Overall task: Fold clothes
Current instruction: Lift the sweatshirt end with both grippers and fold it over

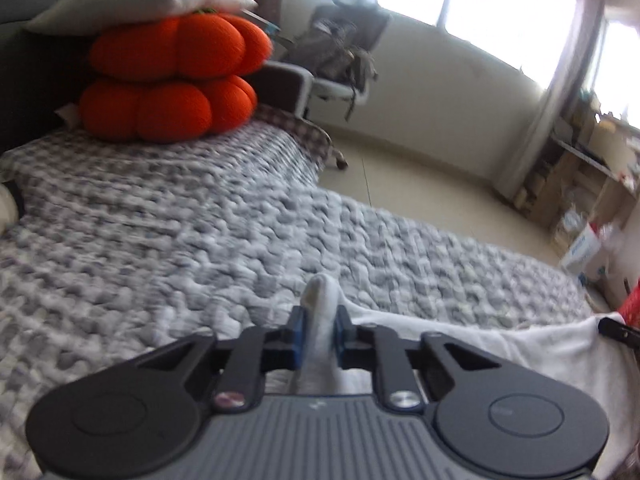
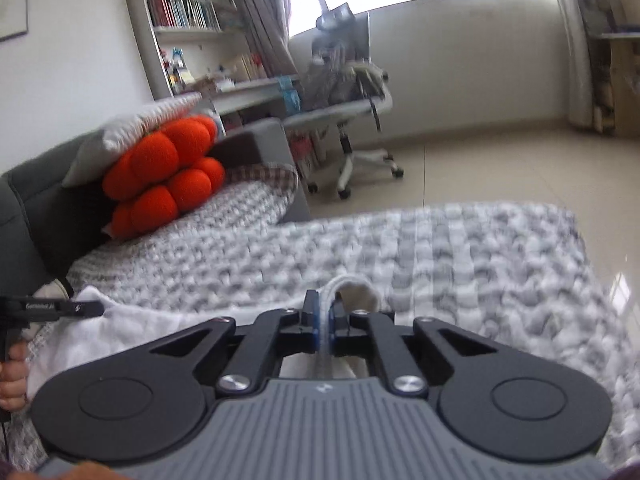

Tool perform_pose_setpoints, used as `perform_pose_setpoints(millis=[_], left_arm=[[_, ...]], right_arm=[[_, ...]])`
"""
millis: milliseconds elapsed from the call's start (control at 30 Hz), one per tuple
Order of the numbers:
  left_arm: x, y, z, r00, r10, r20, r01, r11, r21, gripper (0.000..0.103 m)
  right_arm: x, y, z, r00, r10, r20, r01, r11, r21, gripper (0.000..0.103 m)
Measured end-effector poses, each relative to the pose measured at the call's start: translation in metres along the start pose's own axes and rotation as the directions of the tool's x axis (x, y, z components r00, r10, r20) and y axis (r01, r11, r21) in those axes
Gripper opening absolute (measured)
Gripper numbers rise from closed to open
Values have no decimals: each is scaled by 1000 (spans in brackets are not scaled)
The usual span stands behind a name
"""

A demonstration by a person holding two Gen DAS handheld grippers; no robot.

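A white garment (image 1: 500,340) hangs stretched between my two grippers above a grey knitted blanket (image 1: 200,232). My left gripper (image 1: 320,320) is shut on a bunched white edge of it, which sticks up between the blue pads. My right gripper (image 2: 326,320) is shut on another edge of the white garment (image 2: 140,328), a ribbed hem looping out past the pads. In the right wrist view the left gripper (image 2: 80,308) shows at the far left, held by a hand (image 2: 14,376). The right gripper's tip (image 1: 616,330) shows at the right edge of the left wrist view.
The blanket (image 2: 440,248) covers a grey sofa (image 2: 24,184) holding two orange pumpkin cushions (image 1: 172,76) under a grey pillow (image 1: 140,0). Beyond lie a tiled floor (image 2: 500,160), an office chair (image 2: 356,120), a bookshelf (image 2: 180,8), windows and cluttered shelves (image 1: 580,168).
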State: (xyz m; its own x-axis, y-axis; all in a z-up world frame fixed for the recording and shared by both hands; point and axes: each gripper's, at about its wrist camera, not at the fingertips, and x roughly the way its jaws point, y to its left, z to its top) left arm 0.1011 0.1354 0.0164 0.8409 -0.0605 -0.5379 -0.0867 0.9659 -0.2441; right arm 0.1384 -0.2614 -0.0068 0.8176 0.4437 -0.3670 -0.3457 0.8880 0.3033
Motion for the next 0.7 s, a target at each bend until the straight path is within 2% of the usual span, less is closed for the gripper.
perform_pose_setpoints(millis=[33, 133, 233, 300, 333, 367, 433, 467, 533, 600, 633, 667, 700], left_arm=[[-6, 2, 1, 1000, 4, 18, -4, 1000, -11, 9], [-19, 9, 6, 998, 5, 62, -3, 999, -39, 7], [-13, 12, 6, 999, -35, 37, 36, 999, -25, 8], [0, 12, 4, 1000, -24, -15, 24, 999, -43, 10], [4, 15, 5, 999, -28, -23, 27, 998, -59, 22], [7, 17, 5, 999, -33, -30, 31, 997, -76, 41], [9, 23, 7, 996, -82, -21, 79, 990, -121, 56], [11, 23, 8, 994, -105, -22, 101, 987, -124, 56], [17, 19, 10, 992, -122, -38, 118, 987, -107, 52], [26, 11, 11, 991, -113, -65, 109, 992, -70, 43], [30, 8, 11, 991, -108, -78, 104, 993, -53, 33], [31, 7, 10, 992, -99, -80, 95, 994, -53, 17], [32, 7, 9, 993, -90, -81, 86, 995, -54, 9]], right_arm=[[-2, 1, 2, 1000, 7, 15, -7, 1000, 4, 7], [-2, 6, 9, 999, 14, 38, -14, 1000, -2, 6], [7, 4, 7, 1000, -6, 3, 6, 1000, -3, 6], [14, 2, 6, 1000, -19, -20, 19, 1000, -5, 7], [17, 2, 6, 999, -26, -31, 26, 1000, -5, 7], [19, -1, 4, 999, -29, -44, 29, 1000, 0, 7], [19, -9, 0, 997, -24, -70, 26, 999, 28, 16], [17, -13, -2, 997, -22, -74, 25, 999, 42, 24], [15, -14, -2, 998, -18, -66, 21, 999, 42, 35], [13, -10, 0, 999, -16, -50, 17, 999, 30, 37], [12, -9, 1, 999, -14, -43, 15, 1000, 24, 37], [10, -7, 2, 999, -13, -35, 13, 1000, 18, 37], [9, -5, 2, 1000, -11, -27, 12, 1000, 12, 36]])
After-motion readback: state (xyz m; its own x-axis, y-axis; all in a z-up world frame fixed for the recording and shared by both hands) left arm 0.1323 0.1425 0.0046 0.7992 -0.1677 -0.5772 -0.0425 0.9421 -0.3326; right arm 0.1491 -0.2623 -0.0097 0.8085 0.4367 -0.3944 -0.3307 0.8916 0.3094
